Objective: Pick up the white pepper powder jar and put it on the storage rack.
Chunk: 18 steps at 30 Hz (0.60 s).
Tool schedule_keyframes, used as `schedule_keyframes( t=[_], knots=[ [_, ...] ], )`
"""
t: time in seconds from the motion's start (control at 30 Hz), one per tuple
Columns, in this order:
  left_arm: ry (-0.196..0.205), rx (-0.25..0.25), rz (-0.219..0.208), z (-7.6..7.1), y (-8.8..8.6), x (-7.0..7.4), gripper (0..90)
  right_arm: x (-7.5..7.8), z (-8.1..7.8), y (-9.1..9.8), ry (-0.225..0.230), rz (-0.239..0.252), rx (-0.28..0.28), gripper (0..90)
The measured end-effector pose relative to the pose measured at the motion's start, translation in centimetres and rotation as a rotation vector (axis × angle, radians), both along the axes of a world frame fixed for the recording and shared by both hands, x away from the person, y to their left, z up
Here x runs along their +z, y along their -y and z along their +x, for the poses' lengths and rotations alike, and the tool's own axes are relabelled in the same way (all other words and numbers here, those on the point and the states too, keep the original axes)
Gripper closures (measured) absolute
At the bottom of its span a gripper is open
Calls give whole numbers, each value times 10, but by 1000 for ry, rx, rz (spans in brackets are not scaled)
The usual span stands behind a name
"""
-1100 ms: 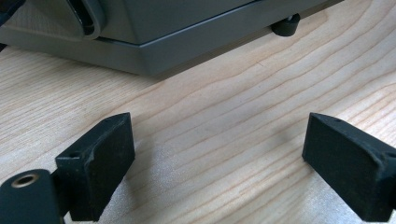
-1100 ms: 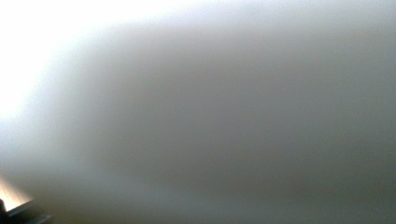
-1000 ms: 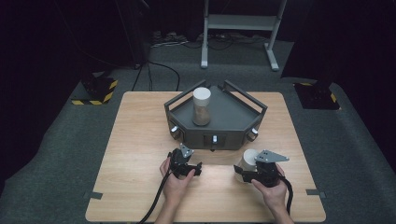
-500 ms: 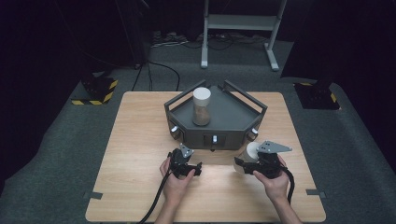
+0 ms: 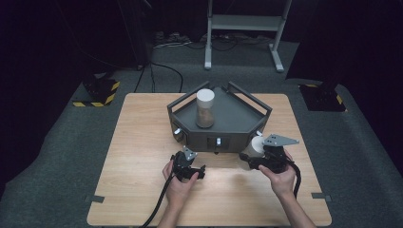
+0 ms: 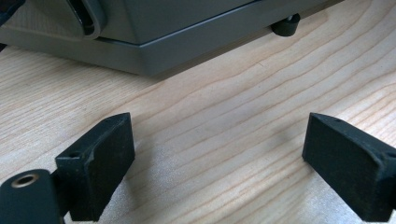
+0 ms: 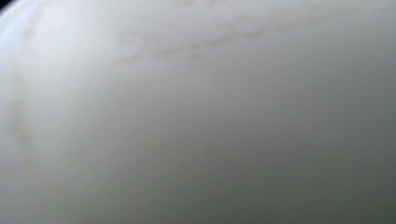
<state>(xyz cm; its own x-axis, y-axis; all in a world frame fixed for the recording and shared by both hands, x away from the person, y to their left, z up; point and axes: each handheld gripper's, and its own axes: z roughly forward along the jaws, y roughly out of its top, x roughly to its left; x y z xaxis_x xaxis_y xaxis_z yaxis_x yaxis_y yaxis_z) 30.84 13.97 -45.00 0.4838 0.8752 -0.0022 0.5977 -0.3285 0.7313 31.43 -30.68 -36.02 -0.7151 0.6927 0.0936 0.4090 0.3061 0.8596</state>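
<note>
Since the earlier frames the right gripper [image 5: 259, 159] has lifted its white jar [image 5: 253, 150] off the wooden table [image 5: 142, 142] toward the grey tray [image 5: 237, 116]; the left hand has kept still. Nearest, the left gripper [image 5: 192, 170] rests at 6 o'clock of the tray front, its jaws apart on nothing. The right gripper, clamped on the jar, holds it just off the tray's 4 o'clock corner, so the tray floor lies toward 11 o'clock. Farther in, a second white-capped jar [image 5: 205, 108] stands upright. Raised lettering on the held jar [image 7: 196, 116] is too blurred to read.
</note>
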Motion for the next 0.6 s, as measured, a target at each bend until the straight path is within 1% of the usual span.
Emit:
schedule_keyframes(
  t=[0.03, 0.2, 0.3, 0.37, 0.5, 0.6],
  knots=[
    [0, 0, 0, 0, 0, 0, 94, 5, 3, 0, -2, 3, -1, 323],
    [0, 0, 0, 0, 0, 0, 94, 16, 7, 1, -3, 15, 7, 326],
    [0, 0, 0, 0, 0, 0, 94, 25, 10, 0, 4, 9, 17, 334],
    [0, 0, 0, 0, 0, 0, 94, 30, 13, 0, 1, 13, 27, 338],
    [0, 0, 0, 0, 0, 0, 94, 39, 16, -4, 6, -2, 36, 343],
    [0, 0, 0, 0, 0, 0, 94, 43, 20, -3, 2, 6, 45, 344]
  ],
)
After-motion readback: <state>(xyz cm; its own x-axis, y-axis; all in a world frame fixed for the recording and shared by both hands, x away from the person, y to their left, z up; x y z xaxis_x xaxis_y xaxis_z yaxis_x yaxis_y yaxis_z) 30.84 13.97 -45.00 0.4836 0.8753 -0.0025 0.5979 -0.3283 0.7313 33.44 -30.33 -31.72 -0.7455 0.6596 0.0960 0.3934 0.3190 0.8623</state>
